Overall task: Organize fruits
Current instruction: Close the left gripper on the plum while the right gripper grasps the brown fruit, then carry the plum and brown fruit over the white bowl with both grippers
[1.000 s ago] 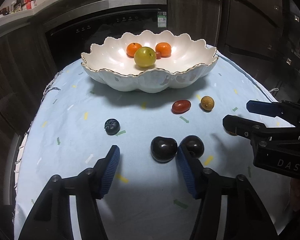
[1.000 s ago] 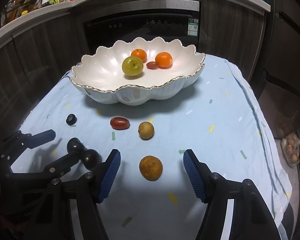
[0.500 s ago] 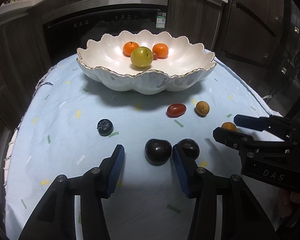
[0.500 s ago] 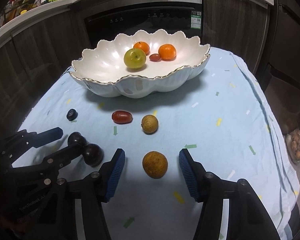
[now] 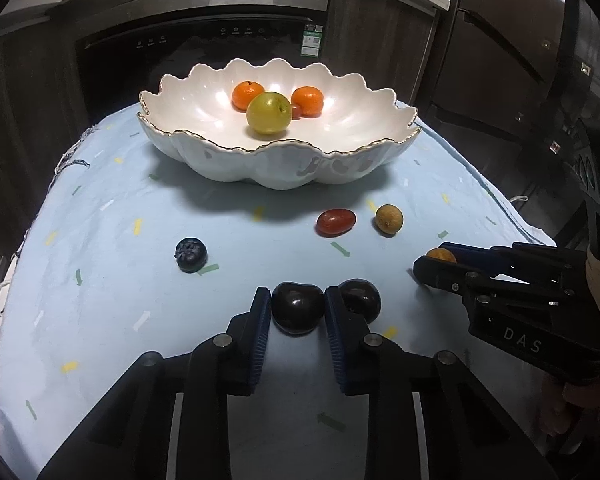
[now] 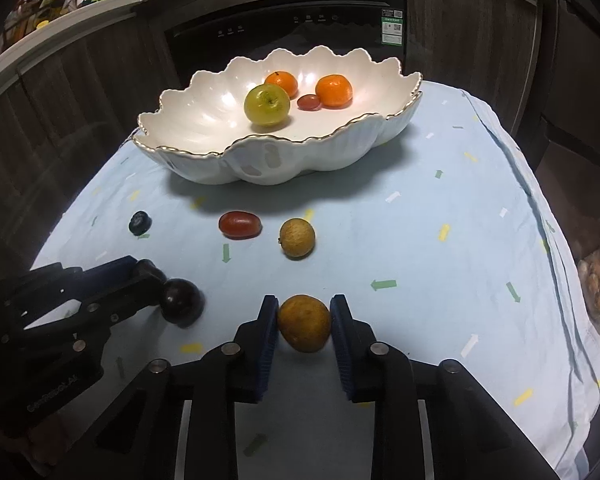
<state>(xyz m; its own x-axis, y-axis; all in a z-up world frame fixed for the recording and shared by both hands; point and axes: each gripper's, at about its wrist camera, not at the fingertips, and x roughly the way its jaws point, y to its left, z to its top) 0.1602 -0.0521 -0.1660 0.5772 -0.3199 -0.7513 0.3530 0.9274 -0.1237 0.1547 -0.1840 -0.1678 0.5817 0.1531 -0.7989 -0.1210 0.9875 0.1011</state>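
A white scalloped bowl (image 5: 284, 168) (image 6: 260, 168) on the blue cloth holds two oranges, a green apple (image 5: 269, 113) and a small red fruit. My left gripper (image 5: 296, 312) is shut on a dark plum (image 5: 298, 308); a second dark plum (image 5: 360, 300) (image 6: 182, 300) lies just right of it. My right gripper (image 6: 304, 322) is shut on a brown round fruit (image 6: 304, 323) on the cloth. A blueberry (image 5: 191, 255), a red grape tomato (image 5: 335, 222) (image 6: 240, 224) and a small tan fruit (image 5: 389, 219) (image 6: 297, 237) lie loose before the bowl.
The table's blue cloth (image 6: 440, 240) drops off at the right and left edges. A dark oven front (image 5: 204, 40) and cabinets stand behind the table. A bag of small fruits (image 6: 598, 284) lies on the floor at the right.
Both grippers moved forward and closed: the left on the near dark plum, the right on the brown fruit. The other fruits stayed put.
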